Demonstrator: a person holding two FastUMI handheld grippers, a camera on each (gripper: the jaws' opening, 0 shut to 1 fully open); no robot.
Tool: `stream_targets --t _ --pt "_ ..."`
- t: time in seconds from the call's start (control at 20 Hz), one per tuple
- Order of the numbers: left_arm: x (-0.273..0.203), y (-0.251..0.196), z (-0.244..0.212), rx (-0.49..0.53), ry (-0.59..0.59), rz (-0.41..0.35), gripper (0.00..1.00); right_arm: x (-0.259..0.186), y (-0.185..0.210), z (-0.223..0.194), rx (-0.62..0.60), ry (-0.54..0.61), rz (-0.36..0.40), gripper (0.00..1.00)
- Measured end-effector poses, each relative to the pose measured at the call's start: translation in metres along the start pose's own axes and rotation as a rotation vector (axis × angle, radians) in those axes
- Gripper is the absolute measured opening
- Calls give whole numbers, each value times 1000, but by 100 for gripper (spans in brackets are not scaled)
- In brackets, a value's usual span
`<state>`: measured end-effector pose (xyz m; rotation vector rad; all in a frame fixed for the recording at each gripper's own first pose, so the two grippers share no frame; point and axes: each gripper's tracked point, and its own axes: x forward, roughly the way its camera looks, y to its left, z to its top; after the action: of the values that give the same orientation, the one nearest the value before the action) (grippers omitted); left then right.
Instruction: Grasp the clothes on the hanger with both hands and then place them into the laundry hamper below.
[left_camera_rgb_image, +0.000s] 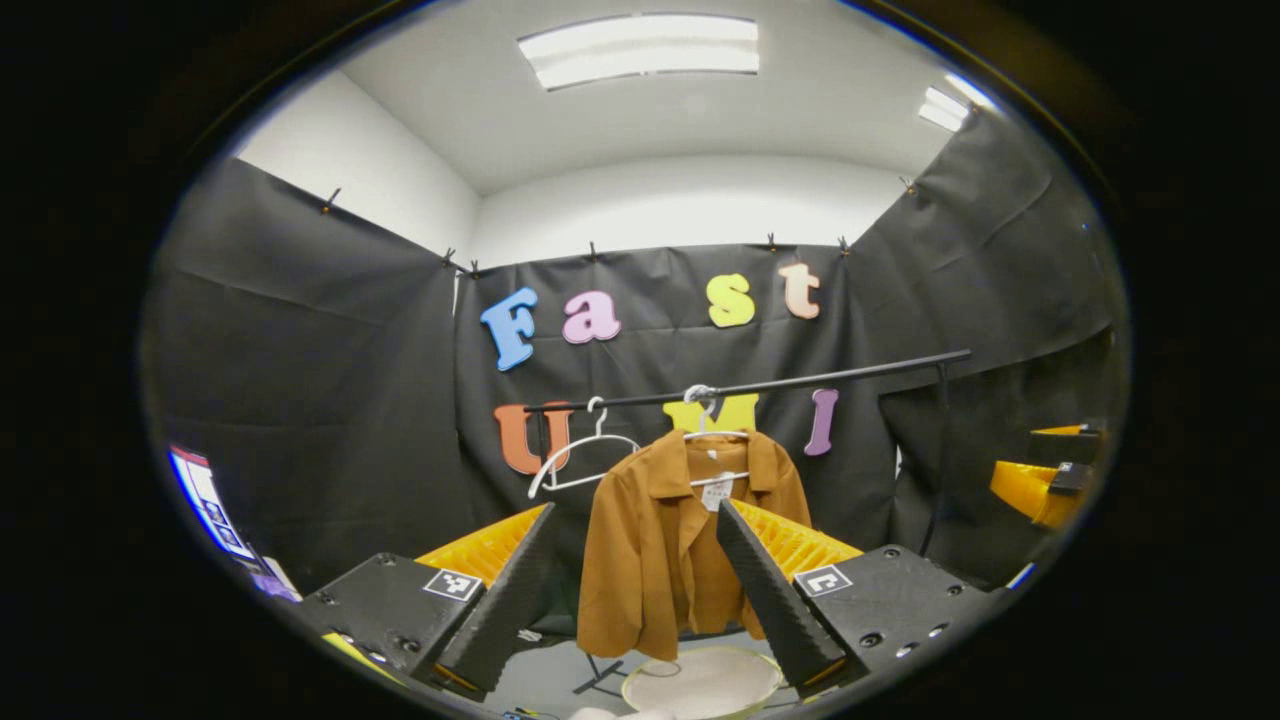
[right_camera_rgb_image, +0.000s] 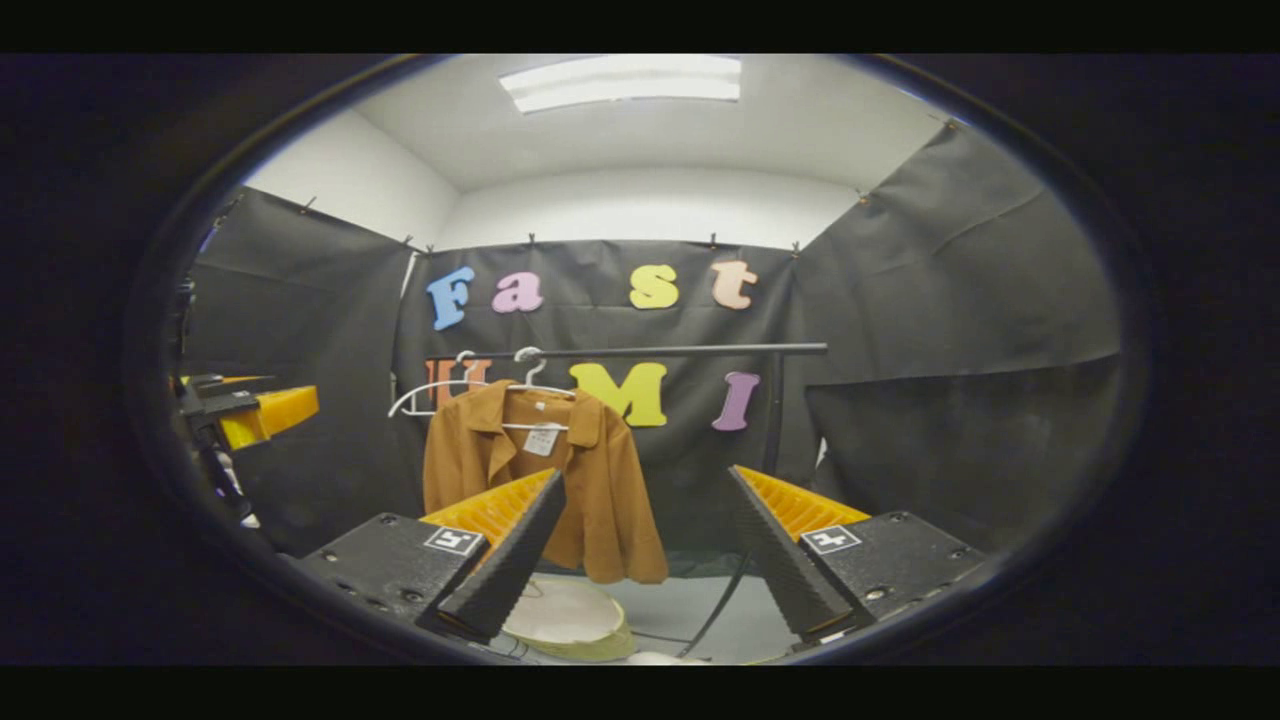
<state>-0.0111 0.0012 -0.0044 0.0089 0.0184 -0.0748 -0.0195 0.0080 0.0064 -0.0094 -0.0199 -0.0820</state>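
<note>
Clothes (left_camera_rgb_image: 660, 540): one brown collared jacket, hung on a white hanger (left_camera_rgb_image: 712, 425) from the black rail (left_camera_rgb_image: 750, 385). In the left gripper view it is seen dead centre, framed between the fingers; in the right gripper view it (right_camera_rgb_image: 560, 470) is seen at 10 o'clock of centre, partly behind the left-hand finger. A second white hanger (left_camera_rgb_image: 580, 460), bare, is hung on the rail just at 9 o'clock of the jacket. Laundry hamper (left_camera_rgb_image: 702, 682) is seen on the floor below the jacket, at 6 o'clock, pale rim visible. Left gripper (left_camera_rgb_image: 640, 590): fingers spread wide, nothing pinched, jacket not touched. Right gripper (right_camera_rgb_image: 650, 560): fingers spread wide, nothing held, well apart from the jacket. Each gripper is glimpsed at the edge of the other's view.
</note>
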Motion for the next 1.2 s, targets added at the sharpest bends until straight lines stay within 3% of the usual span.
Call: stream_targets --t 0.25,0.4,0.85,1.2 --pt "14 -4 -23 -17 36 15 100 28 -5 -22 4 39 7 100" --pt "36 -12 -38 -20 47 26 100 62 0 -39 9 60 52 100" --pt "147 -65 -79 -9 51 51 98 227 35 -81 -19 98 249 100" --pt "256 -77 -95 9 51 56 99 348 75 -96 0 138 380 100"
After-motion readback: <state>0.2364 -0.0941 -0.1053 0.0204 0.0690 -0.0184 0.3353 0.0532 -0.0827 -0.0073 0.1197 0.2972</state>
